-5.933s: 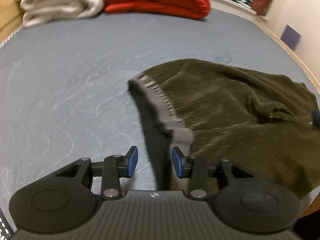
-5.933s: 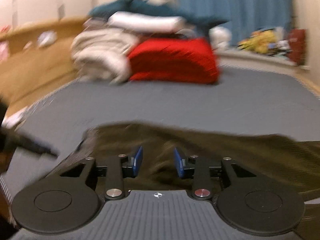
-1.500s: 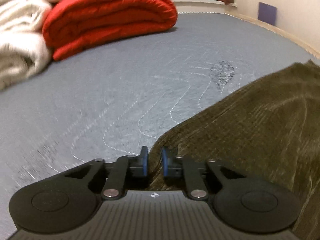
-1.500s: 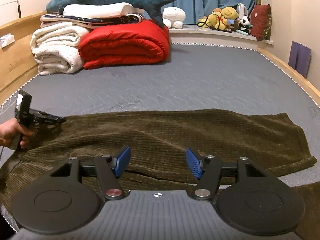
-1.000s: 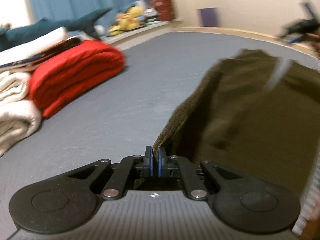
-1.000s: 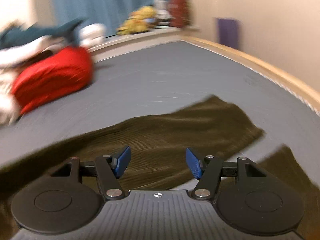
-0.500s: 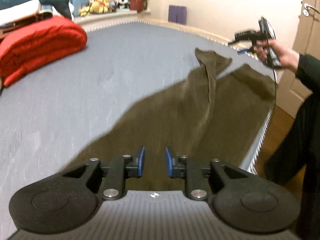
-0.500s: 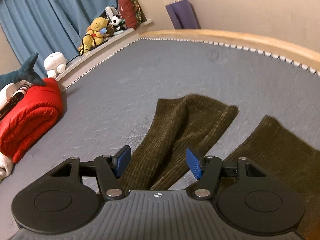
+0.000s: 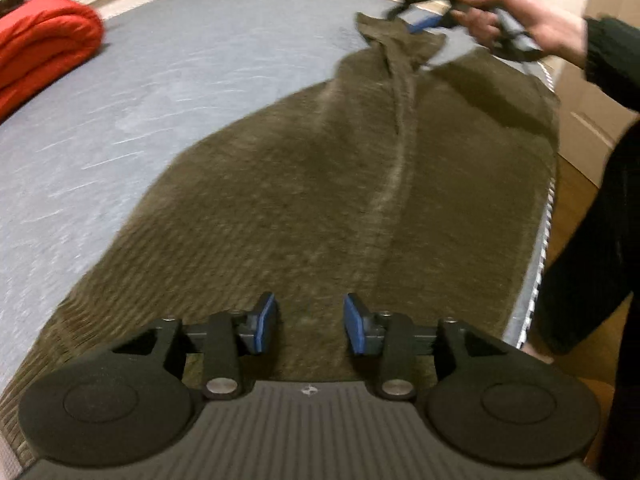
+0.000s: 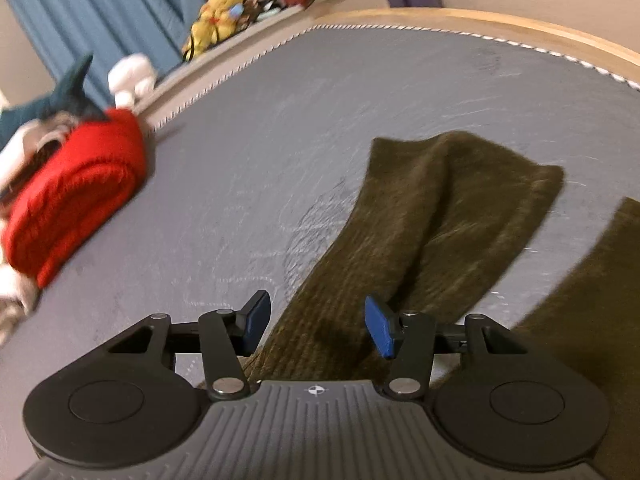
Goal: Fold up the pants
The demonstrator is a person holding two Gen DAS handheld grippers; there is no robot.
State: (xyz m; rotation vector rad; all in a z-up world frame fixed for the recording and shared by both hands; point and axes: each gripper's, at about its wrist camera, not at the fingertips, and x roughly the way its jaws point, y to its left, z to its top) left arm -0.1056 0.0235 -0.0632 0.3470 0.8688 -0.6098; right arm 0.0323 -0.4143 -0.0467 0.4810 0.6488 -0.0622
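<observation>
Left gripper (image 9: 308, 328) has let go — its blue pads, clamped on cloth a second ago, now stand apart over the pants (image 9: 340, 184) spread mid-frame on the bed (image 9: 168, 64); right gripper (image 10: 316, 326) hangs unclenched over a leg — likely regrasping next.

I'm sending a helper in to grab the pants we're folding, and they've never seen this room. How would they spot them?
Start from the big grey mattress that fills the room. The pants lie spread flat along its near edge, legs stretched out on the grey. They are dark olive with a ribbed texture, unlike the rolled red blanket at the far side.
</observation>
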